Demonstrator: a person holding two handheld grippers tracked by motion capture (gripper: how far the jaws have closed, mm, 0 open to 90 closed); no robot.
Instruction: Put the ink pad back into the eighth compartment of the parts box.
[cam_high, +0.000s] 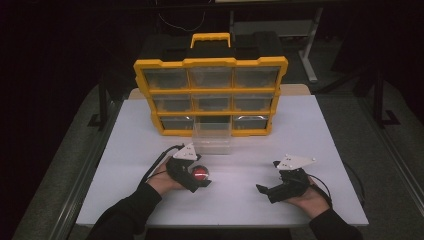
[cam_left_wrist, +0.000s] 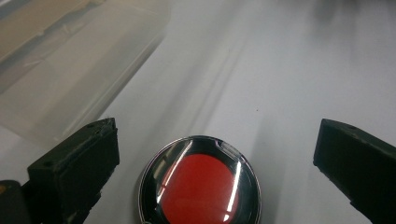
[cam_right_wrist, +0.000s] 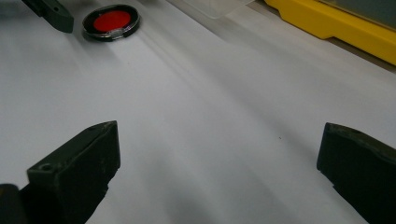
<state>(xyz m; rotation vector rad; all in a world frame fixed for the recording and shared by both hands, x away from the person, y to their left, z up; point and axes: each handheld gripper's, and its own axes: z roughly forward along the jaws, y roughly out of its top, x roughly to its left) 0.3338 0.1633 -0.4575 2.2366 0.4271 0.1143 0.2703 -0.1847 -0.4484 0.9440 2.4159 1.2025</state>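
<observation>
A round black-rimmed disc with a red face (cam_high: 200, 174) lies flat on the white table (cam_high: 310, 130). My left gripper (cam_high: 199, 181) stands open around it; in the left gripper view the disc (cam_left_wrist: 200, 186) sits between the wide-apart jaws, touching neither. A clear plastic drawer (cam_high: 212, 135) is pulled out on the table just beyond, also seen at upper left as the drawer (cam_left_wrist: 60, 60). My right gripper (cam_high: 267, 176) rests open at the right over bare table, with the disc (cam_right_wrist: 111, 22) far off ahead.
A yellow organiser (cam_high: 210, 95) with three rows of clear drawers stands upright at the back of the table; its bottom middle slot is open. Its yellow base (cam_right_wrist: 336, 28) lies ahead of the right gripper. Dark floor surrounds the table.
</observation>
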